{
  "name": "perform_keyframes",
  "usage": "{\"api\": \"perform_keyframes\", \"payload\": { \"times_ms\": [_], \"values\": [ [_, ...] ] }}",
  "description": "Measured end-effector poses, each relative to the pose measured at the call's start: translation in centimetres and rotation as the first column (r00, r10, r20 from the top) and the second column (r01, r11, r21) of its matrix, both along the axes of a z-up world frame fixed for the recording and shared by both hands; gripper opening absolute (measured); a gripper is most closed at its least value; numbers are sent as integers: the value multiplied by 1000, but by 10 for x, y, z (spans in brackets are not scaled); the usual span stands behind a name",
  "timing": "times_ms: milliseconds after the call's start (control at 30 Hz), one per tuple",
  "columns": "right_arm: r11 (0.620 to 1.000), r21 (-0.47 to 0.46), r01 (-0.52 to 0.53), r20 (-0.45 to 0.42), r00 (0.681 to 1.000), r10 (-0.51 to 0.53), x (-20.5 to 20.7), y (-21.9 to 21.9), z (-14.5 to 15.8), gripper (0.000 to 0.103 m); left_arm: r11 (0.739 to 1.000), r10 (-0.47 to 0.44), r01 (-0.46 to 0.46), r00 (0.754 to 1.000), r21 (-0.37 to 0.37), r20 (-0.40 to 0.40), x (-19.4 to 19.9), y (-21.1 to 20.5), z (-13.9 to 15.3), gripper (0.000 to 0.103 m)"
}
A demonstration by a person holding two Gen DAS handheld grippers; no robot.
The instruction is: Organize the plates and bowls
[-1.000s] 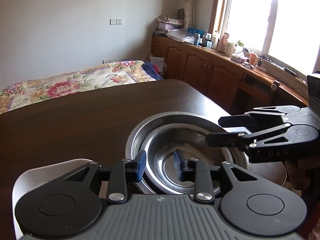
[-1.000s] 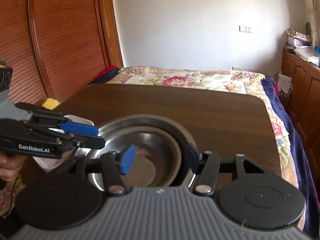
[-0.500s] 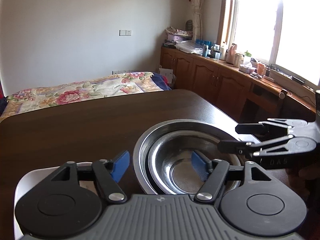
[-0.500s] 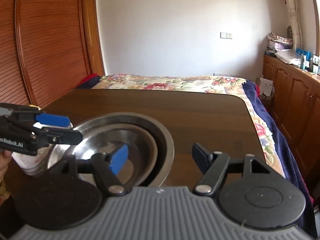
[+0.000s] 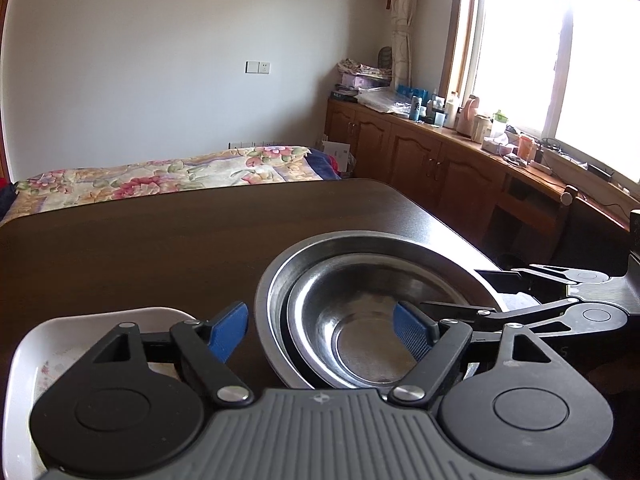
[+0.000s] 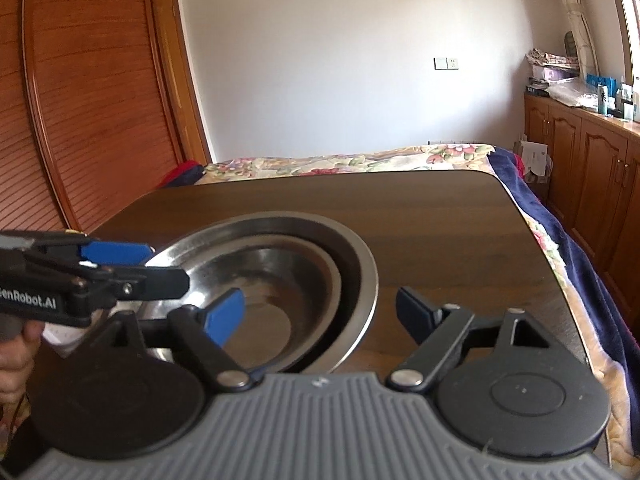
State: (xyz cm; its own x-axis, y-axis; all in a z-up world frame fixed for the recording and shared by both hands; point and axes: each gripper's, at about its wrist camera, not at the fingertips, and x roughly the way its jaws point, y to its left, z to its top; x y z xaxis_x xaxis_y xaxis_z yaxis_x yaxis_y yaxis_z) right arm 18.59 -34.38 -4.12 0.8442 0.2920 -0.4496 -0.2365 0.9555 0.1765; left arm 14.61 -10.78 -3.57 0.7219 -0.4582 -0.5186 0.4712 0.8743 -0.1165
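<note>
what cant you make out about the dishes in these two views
- White dish: left wrist view, mostly behind the left gripper; its shape and contents unclear.
- Same dish, right wrist view: nearly all hidden by the left gripper.
- Inner steel bowl inside the larger steel bowl: near rims hidden by the right gripper.

the left gripper (image 5: 320, 334) fills the lower part of the left wrist view, its grey ribbed body along the bottom edge and its two black linkage arms angling up and outward. its blue-padded fingers (image 5: 228, 330) stand wide apart with nothing between them. in the right wrist view the same gripper enters from the left edge, and part of a hand (image 6: 16, 350) grips its handle at lower left. the right gripper (image 6: 320, 312) sits across the bottom of its own view, jaws spread wide and empty. seen from the left wrist camera, it reaches in from the right edge.
</note>
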Motion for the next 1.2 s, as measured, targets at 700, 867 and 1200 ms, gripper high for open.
{"api": "perform_keyframes", "payload": {
  "times_ms": [700, 867, 1200],
  "values": [
    [999, 41, -2, -20, 1000, 3, -2, 5, -6, 77, 1000, -1, 1, 998, 12, -61, 5, -7, -10, 87],
    [999, 48, 18, -17, 1000, -17, -1, 2, -6, 72, 1000, 4, -3, 998, 14, -63, 6, -8, -11, 87],
    [998, 56, 41, -36, 999, -39, -2, 1, -10, 59, 1000, 7, -7, 995, 4, -104, 11, -9, -18, 73]
  ]
}}
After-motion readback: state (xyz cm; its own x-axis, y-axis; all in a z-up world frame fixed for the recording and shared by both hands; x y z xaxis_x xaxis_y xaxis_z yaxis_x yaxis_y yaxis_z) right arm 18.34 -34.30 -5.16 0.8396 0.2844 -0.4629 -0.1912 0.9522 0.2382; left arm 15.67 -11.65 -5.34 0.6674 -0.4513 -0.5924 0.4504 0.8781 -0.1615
